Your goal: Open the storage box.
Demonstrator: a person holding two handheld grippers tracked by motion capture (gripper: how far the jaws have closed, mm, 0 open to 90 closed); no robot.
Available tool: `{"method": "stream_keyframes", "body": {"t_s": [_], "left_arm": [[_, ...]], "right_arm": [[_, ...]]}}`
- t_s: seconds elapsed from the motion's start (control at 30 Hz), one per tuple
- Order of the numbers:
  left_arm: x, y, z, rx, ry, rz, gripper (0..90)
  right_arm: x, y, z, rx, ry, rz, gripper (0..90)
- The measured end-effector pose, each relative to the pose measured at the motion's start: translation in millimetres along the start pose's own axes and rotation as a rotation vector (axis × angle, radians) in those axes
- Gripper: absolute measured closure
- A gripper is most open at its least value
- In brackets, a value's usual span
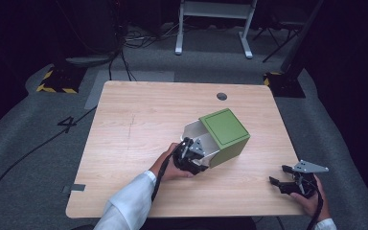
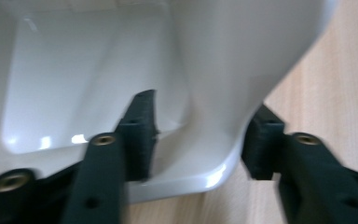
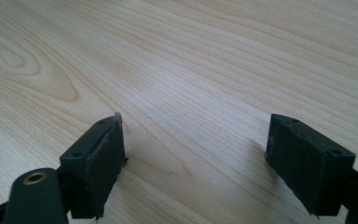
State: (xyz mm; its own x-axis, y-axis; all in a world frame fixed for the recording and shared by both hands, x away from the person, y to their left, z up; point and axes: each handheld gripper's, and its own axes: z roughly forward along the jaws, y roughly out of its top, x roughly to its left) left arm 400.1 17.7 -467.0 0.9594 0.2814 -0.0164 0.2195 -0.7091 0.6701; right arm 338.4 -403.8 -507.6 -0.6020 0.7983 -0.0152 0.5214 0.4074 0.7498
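A green box [image 1: 224, 130] with a white inside lies tipped on its side near the middle of the wooden table [image 1: 139, 129], its open mouth facing the person. The left gripper [image 1: 196, 155] is at the box's mouth, one jaw inside and one outside, straddling the white wall [image 2: 214, 93]; I cannot tell if they squeeze it. The right gripper [image 1: 281, 184] rests well right of the box, jaws wide apart over bare wood.

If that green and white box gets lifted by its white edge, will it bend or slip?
The box looks like rigid, glossy plastic, so it probably won't bend but may slip. The left gripper straddles one wall near a corner, so it would likely tilt.
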Motion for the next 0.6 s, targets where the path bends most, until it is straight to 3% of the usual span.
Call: {"method": "stream_keyframes", "body": {"t_s": [0.3, 0.6], "left_arm": [[-7.1, -7.6, -6.1, 0.026, 0.015, 0.041, 66.6], [-7.4, -20.6, -14.0, 0.039, 0.002, 0.027, 68.7]], "right_arm": [[0.0, 0.0, 0.0, 0.0, 0.0, 0.0, 19.5], [0.0, 0.0, 0.0, 0.0, 0.0, 0.0, 19.5]]}}
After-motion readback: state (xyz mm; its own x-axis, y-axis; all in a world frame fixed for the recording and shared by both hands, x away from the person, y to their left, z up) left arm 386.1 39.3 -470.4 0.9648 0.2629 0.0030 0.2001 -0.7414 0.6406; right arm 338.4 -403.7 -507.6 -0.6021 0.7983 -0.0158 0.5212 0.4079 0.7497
